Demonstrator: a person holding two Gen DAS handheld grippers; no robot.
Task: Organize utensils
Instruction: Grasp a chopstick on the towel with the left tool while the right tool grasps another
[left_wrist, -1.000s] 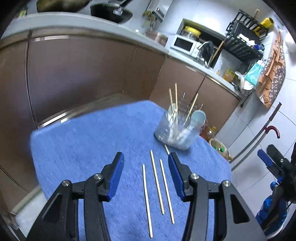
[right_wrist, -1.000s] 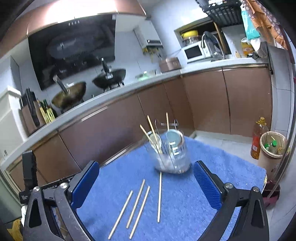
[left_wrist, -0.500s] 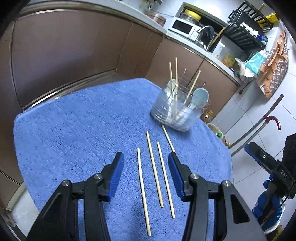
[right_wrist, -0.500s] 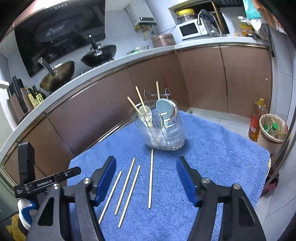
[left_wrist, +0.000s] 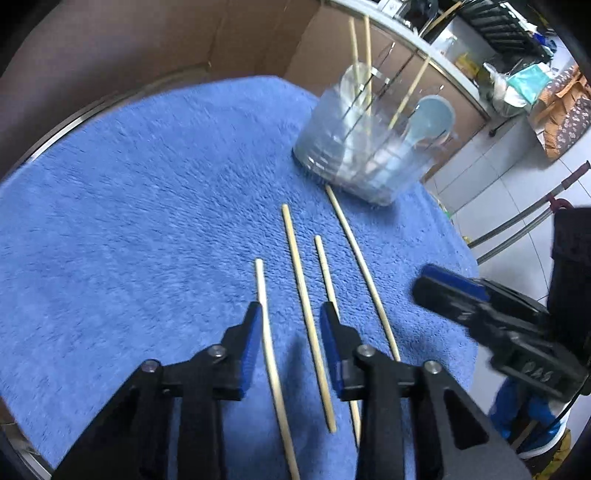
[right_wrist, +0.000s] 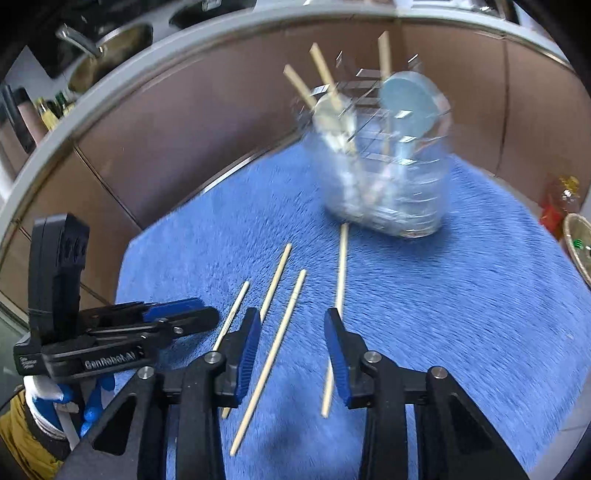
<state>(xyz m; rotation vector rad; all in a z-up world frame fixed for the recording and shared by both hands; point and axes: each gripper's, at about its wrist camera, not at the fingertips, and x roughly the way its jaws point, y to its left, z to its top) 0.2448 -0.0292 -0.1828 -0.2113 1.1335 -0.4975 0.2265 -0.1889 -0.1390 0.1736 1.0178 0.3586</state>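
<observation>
Both hand-held grippers tilt steeply down over the fuzzy blue towel (left_wrist: 129, 229), side by side and near its front edge, pointing toward the clear plastic utensil holder (left_wrist: 365, 155) that stands at the towel's far side.

The left gripper (left_wrist: 291, 332), black-framed with ribbed blue pads, has its jaws closing. Two of the thin, pale wooden chopsticks lie between them: the leftmost chopstick (left_wrist: 266, 332) just beside the left pad and the second chopstick (left_wrist: 304, 306) nearer the middle. The pads do not yet press on either. The third chopstick (left_wrist: 325, 269) disappears under the right finger.

The right gripper (right_wrist: 291, 339), of the same build, is also closing. In its view one chopstick lies loose between the pads, while the longest chopstick (right_wrist: 341, 273) runs just beside the right pad, its far tip nearly touching the holder's base.

All four sticks lie flat on the towel, roughly parallel, on the near side of the holder. The holder is round and ribbed, with a wire divider inside; more chopsticks lean upright in it alongside a pale blue spoon (left_wrist: 432, 118) and a whitish spoon. Motion blur softens its details.
</observation>
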